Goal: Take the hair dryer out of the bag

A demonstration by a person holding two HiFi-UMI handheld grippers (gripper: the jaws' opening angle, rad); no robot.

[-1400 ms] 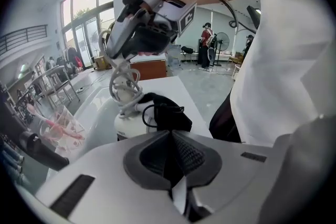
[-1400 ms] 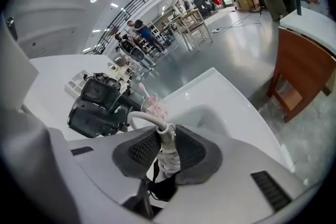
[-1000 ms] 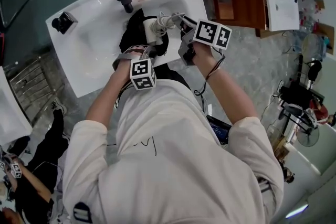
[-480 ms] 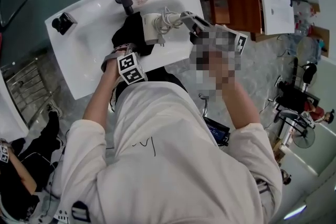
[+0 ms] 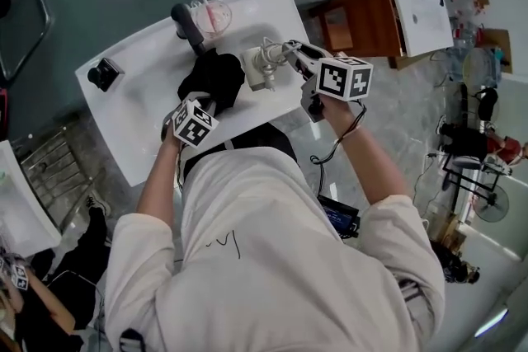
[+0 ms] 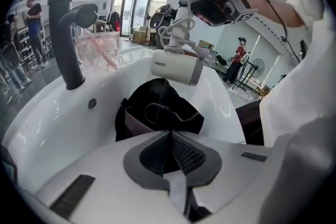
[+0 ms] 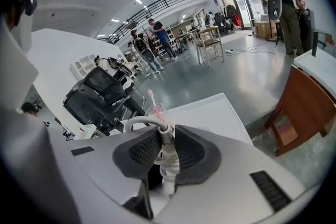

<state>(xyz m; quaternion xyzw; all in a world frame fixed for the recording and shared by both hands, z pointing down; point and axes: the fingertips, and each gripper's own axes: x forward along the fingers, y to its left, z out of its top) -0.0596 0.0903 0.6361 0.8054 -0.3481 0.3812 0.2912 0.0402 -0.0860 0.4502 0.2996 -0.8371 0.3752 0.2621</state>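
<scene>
The black bag (image 5: 213,78) lies slumped in the white sink (image 5: 140,119), its mouth open toward me in the left gripper view (image 6: 157,113). My left gripper (image 5: 208,101) is shut at the bag's near edge, black fabric running in between its tips (image 6: 171,134). The white hair dryer (image 5: 257,68) hangs clear of the bag, just right of it and above the basin (image 6: 176,68). My right gripper (image 5: 290,49) is shut on the ribbed cord end of its handle (image 7: 167,147), with the white cable looping over the jaws.
A dark grey faucet (image 5: 186,25) rises at the sink's back, beside a clear cup with a pink toothbrush (image 5: 210,12). A small black object (image 5: 105,72) sits on the sink's left ledge. A brown wooden cabinet (image 5: 363,16) stands to the right.
The hair dryer has come up out of the bag and moved right with the right gripper. The left gripper has rolled and slid to the bag's near left edge.
</scene>
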